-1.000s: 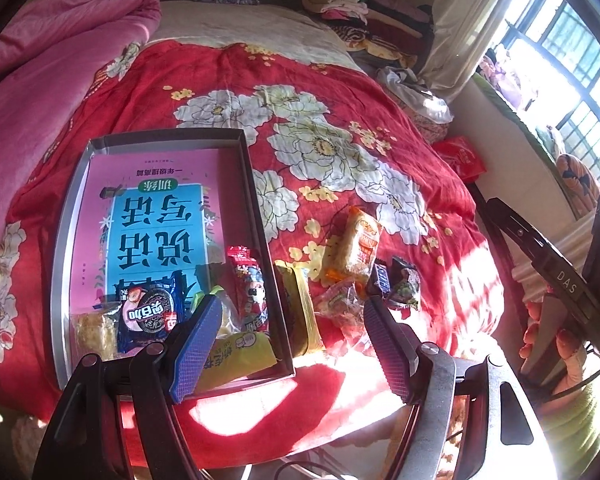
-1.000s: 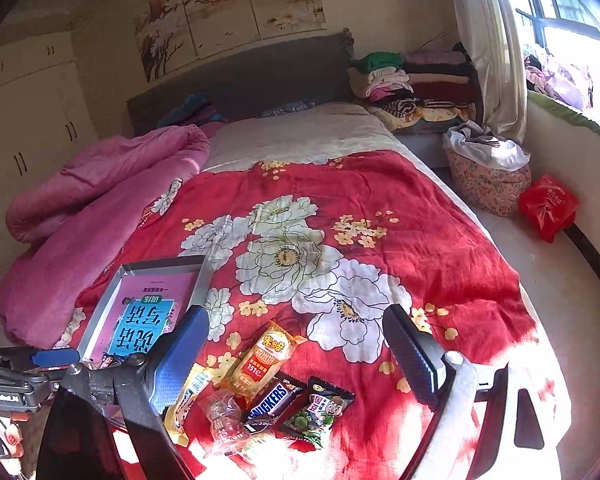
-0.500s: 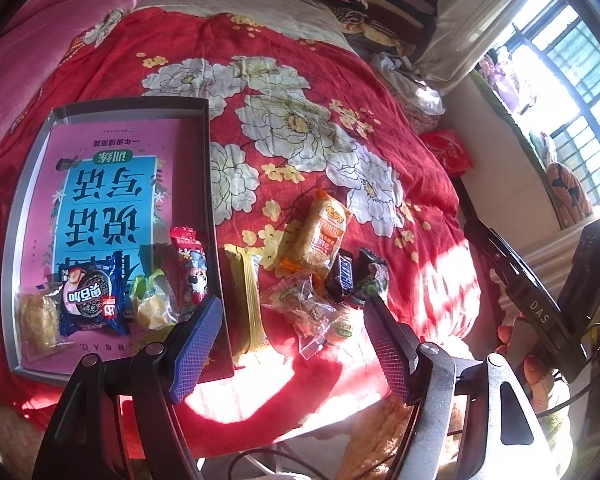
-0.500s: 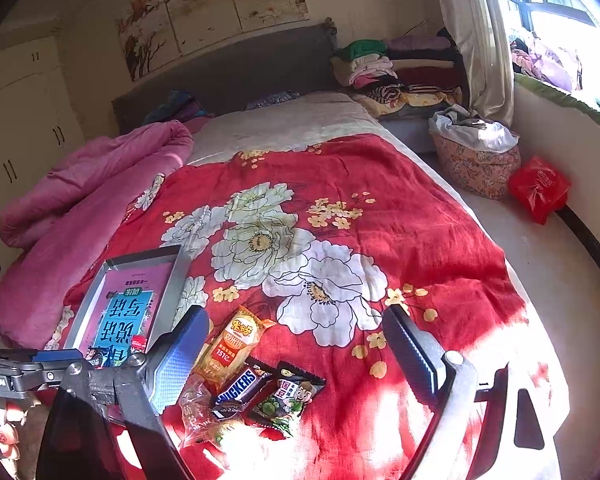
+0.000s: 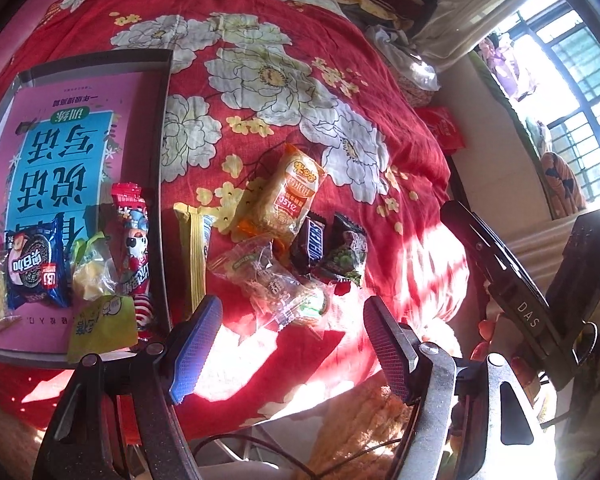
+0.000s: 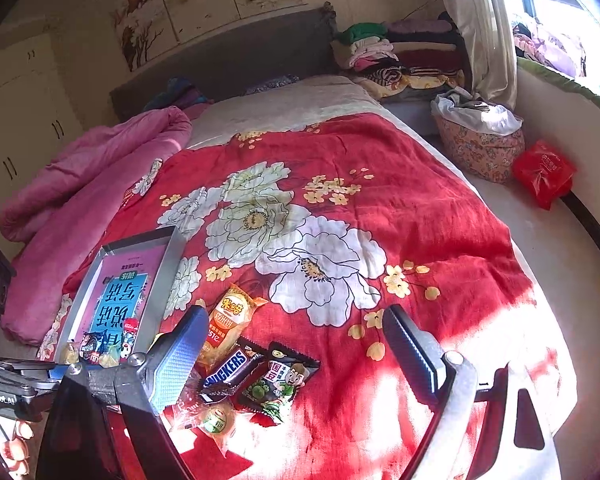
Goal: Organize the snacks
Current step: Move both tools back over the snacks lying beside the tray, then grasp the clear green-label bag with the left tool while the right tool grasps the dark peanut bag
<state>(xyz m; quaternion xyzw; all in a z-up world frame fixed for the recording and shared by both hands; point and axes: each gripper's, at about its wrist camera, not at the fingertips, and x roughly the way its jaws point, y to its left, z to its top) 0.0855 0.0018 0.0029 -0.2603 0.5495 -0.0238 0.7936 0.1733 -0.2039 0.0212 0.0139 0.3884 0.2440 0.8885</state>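
Having swung away from the grey tray (image 5: 162, 184) since a second ago, the left gripper (image 5: 288, 338) now frames the loose snacks on the red flowered quilt (image 5: 284, 92) near its foot edge, where before it straddled the tray's near corner. Its fingers stand apart with nothing between them; the clear-wrapped pastry (image 5: 274, 280) lies just ahead of the gap. The right gripper (image 6: 296, 344) has sunk closer to the same pile, jaws spread wide and empty, with the Snickers bar (image 6: 226, 372) and green pea packet (image 6: 278, 384) lying between its fingertips and the orange rice cracker pack (image 6: 228, 320) beside its left finger.
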